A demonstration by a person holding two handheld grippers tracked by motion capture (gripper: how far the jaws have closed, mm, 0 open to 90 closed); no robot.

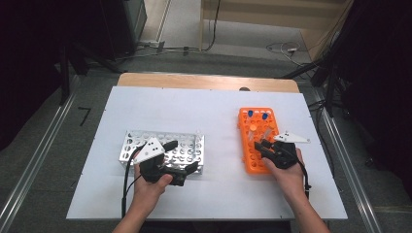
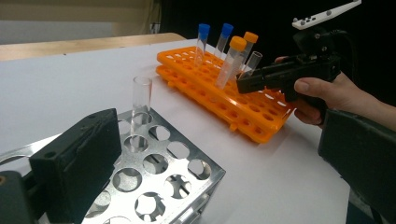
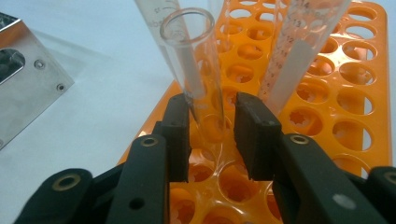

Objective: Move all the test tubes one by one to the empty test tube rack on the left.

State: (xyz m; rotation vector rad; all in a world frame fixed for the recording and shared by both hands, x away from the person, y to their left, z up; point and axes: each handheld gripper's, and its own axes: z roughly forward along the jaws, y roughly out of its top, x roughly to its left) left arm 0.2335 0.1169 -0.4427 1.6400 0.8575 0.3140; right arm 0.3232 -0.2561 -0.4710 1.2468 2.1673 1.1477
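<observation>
The right claw (image 3: 212,135) squeezes a clear glass tube (image 3: 194,70) in the orange rack (image 1: 250,162) near the right edge of the bench (image 1: 218,189). The tube is light, slippery and can break, so hold its middle softly. The left claw (image 2: 210,154) is wide open over the metal rack (image 2: 159,182).

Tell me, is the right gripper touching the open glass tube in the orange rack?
Touching. In the right gripper view the right gripper has the open glass tube between its pads, both pressed against the glass above the orange rack.
</observation>
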